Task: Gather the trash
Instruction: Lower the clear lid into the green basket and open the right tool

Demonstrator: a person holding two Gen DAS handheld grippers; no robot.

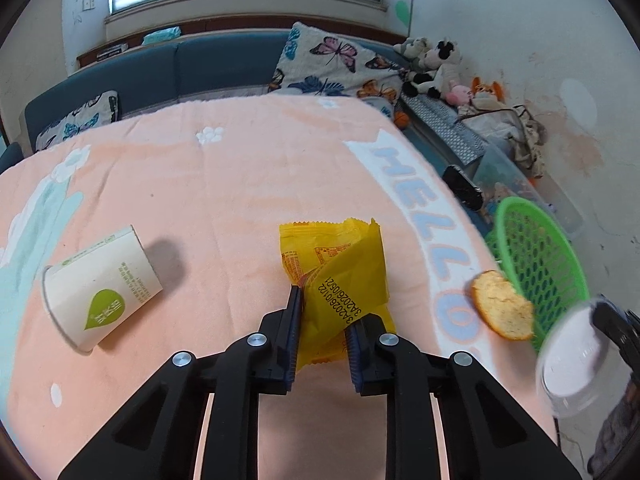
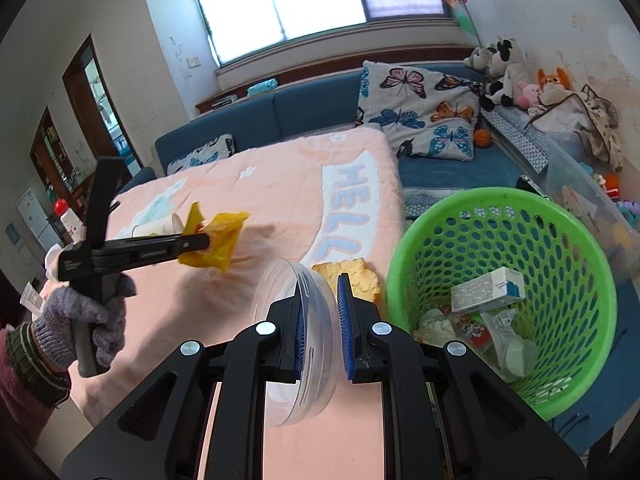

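Note:
My left gripper (image 1: 324, 312) is shut on a crumpled yellow snack wrapper (image 1: 336, 264), held just above the peach blanket (image 1: 240, 184). In the right wrist view the same wrapper (image 2: 220, 240) hangs from that gripper (image 2: 206, 242), which a gloved hand (image 2: 88, 320) holds. My right gripper (image 2: 320, 284) is shut on a clear round plastic dish (image 2: 296, 360), gripped on edge. A bitten piece of bread (image 2: 352, 276) lies by the blanket's right edge, beside the green basket (image 2: 500, 194). A white paper cup (image 1: 100, 288) lies on its side at the left.
The green mesh basket (image 1: 520, 204) stands off the blanket's right edge and holds a white and blue carton (image 2: 488, 290) and several wrappers. A blue sofa with butterfly cushions (image 2: 416, 112) runs behind. Plush toys (image 2: 504, 68) and a clear storage bin (image 2: 580, 184) fill the far right.

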